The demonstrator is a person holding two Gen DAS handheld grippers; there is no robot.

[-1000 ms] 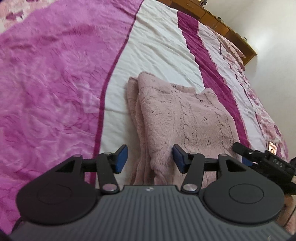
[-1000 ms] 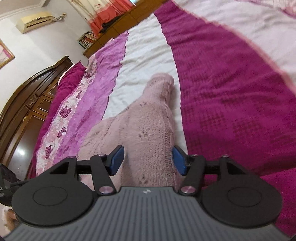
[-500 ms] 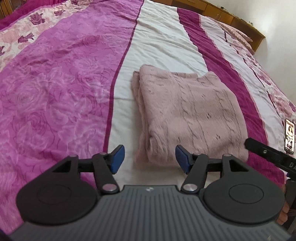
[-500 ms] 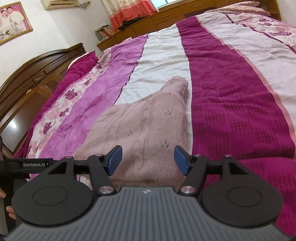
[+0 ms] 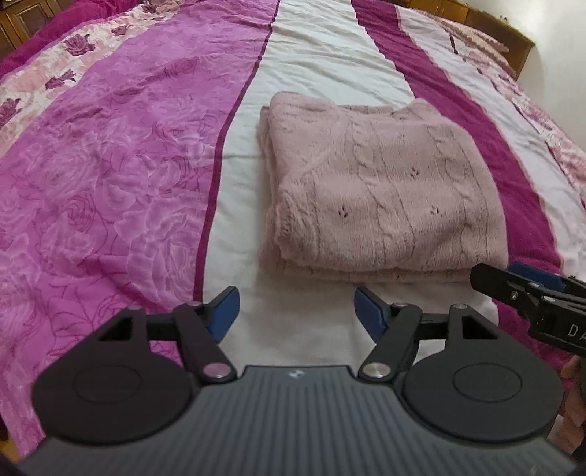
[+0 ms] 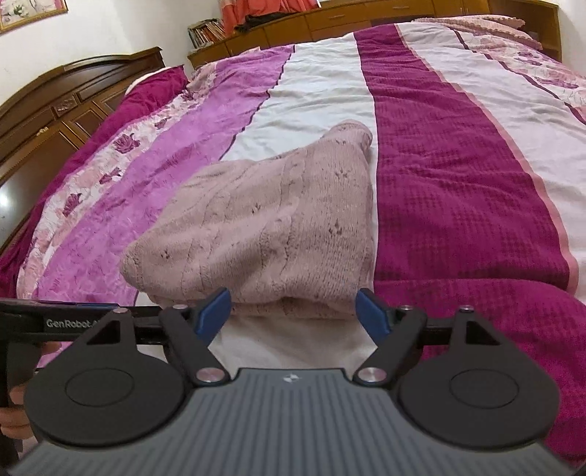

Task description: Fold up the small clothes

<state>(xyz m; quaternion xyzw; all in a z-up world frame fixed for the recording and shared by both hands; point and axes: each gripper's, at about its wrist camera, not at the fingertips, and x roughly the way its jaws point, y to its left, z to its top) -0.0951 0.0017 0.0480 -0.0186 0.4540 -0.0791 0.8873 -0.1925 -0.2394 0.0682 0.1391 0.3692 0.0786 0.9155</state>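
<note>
A dusty pink knitted sweater [image 5: 388, 190] lies folded into a thick rectangle on the white stripe of the bedspread [image 5: 322, 66]. My left gripper [image 5: 297, 313] hovers over bare white cloth just short of the fold's near edge, its jaws opening with nothing between them. In the right wrist view the same sweater [image 6: 263, 227] fills the middle. My right gripper [image 6: 295, 311] hangs at the fold's near edge, jaws opening, blue pads apart from the knit. The right gripper's fingers [image 5: 512, 282] show at the left view's right edge.
The bed is wide, striped in pink, white and magenta [image 6: 457, 190]. A dark wooden headboard [image 6: 66, 106] rises on the left and a wooden shelf unit [image 6: 329, 22] runs along the far side. A hand [image 6: 14, 399] holds the left gripper's body at the lower left.
Both grippers have drawn back from the sweater and widened their jaws. The fold, which lay between the pads before, now lies free ahead of them. Both views have rolled closer to level.
</note>
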